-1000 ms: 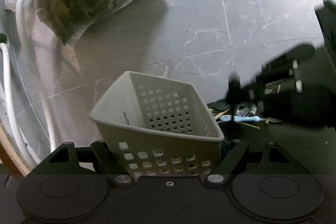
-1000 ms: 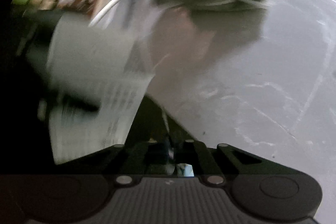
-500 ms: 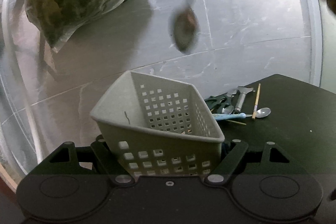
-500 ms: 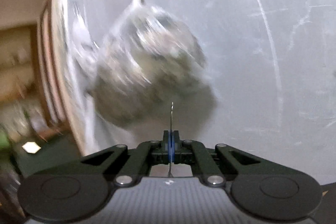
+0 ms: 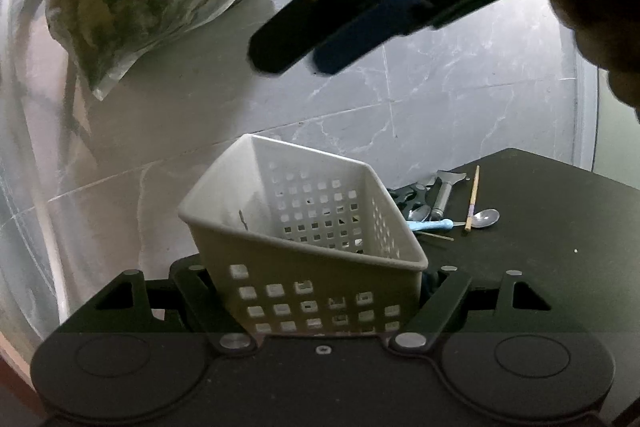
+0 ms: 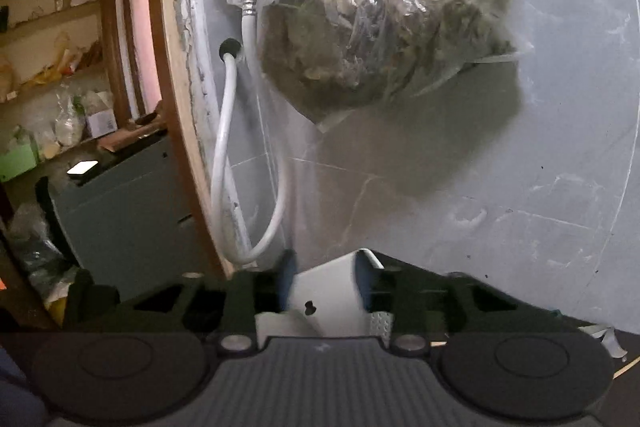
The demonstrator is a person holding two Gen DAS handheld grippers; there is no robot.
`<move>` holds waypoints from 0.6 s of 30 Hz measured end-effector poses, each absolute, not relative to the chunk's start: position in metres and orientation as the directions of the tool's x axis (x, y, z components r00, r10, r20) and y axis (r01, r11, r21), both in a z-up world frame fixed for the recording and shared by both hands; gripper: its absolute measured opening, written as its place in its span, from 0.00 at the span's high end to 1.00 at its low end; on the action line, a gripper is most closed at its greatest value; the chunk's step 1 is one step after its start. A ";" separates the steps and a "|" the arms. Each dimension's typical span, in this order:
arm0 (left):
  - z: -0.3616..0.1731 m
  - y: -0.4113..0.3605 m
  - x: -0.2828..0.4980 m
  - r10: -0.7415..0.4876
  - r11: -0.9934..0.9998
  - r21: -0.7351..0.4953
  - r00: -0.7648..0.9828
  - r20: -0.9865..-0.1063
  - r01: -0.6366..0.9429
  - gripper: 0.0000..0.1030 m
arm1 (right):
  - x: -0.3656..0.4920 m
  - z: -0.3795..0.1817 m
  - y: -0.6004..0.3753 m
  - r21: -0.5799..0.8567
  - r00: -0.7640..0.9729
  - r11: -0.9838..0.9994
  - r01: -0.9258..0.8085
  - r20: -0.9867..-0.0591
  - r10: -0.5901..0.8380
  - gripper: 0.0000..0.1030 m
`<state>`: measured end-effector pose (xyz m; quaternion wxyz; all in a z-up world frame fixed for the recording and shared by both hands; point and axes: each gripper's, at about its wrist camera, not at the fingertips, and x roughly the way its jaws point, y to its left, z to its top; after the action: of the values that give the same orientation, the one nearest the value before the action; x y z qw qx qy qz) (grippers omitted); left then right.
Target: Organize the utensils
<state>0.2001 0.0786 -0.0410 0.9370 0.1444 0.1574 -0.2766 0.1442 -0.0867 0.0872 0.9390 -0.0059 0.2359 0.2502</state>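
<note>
Left wrist cam: my left gripper clamps white perforated plastic basket; right gripper above, jaws just opened, nothing between.

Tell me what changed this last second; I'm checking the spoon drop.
The right gripper came in above the basket; its jaws have just been opening, and the spoon they held is gone, landing unseen. The left gripper still clamps the basket; utensils on the table lie unmoved.
</note>
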 end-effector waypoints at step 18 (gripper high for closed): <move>-0.031 0.057 0.191 -0.271 0.910 0.173 0.855 -0.442 0.378 0.22 | 0.182 -0.085 -0.154 -0.485 0.797 0.674 -0.557 -0.539 0.271 0.07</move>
<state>0.1914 0.0572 -0.0309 0.9546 0.1276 0.2088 -0.1699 0.1823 -0.1537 -0.0852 0.8887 -0.3299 0.2168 0.2330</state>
